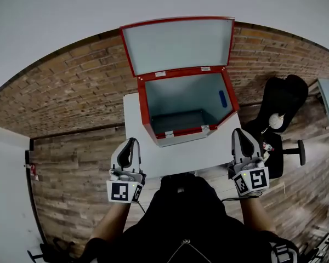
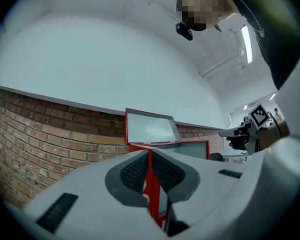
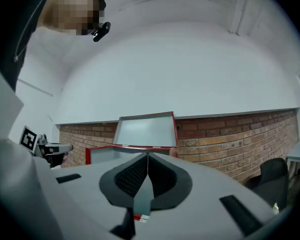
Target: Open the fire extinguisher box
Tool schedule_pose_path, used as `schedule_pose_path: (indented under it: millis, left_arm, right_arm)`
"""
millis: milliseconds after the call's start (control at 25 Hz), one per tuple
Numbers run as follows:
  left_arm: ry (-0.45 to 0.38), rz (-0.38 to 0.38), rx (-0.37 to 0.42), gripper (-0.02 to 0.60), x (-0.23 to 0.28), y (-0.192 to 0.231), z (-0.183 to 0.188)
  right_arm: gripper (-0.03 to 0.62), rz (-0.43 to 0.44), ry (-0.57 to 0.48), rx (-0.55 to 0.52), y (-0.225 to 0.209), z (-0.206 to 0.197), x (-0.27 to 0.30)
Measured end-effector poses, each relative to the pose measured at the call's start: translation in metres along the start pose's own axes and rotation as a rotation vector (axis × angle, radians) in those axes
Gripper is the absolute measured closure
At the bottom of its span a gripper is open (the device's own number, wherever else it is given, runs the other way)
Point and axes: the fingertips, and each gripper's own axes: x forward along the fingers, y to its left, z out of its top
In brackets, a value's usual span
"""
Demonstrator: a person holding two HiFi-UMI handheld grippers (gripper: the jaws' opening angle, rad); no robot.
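Brick wall (image 1: 71, 81) under white plaster, plank floor (image 1: 71, 185), one white worktop (image 1: 153, 160) standing by the wall. One red fire extinguisher box (image 1: 181, 95) sits on it, straight ahead of the claws and between them. Lid (image 1: 178, 45) is fully up, hinged on the edge far from the claws and tipped back toward the wall; can't tell if it touches the brick. Nothing is holding it, so my read is that it props itself past upright. Box interior is bare: no extinguisher, just one blue mark (image 1: 222, 98) on the inner wall on the right claw's side.

Left claw (image 1: 130, 147): jaws drawn in to a thin slit, gripping nothing. The red seen through the slit is the box corner farther off, not something held. Right claw (image 1: 244, 138): pads fully together, empty.

Both point level at the box from the near edge of the worktop, one off each front corner, neither touching it. Likely clear of it because the opening looks done, with nothing to hold.

Counts:
- 1 box, 1 lid, 2 claws
- 2 small silver tabs (image 1: 169, 133) on the box rim nearest the claws
- 2 matching plates (image 1: 160, 74) on the lid edge
- 1 black chair (image 1: 282, 106) out beyond the right claw
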Motion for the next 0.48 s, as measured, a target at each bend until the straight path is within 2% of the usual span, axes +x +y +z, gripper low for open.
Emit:
schedule_pose_path:
  millis: [120, 280, 480]
  left_arm:
    - [0.007, -0.023, -0.002, 0.521, -0.014, -0.019, -0.004]
    - [-0.025, -0.035, 0.044, 0.526, -0.043, -0.047, 0.011]
    - [-0.029, 0.013, 0.044, 0.526, -0.076, -0.085, 0.017]
  right_arm:
    - [0.574, 0.078, -0.012, 0.004, 0.031, 0.001, -0.009]
    - [0.574, 0.195, -0.041, 0.004, 0.063, 0.015, -0.027]
    - [0.574, 0.316, -0.04, 0.048, 0.075, 0.02, -0.063]
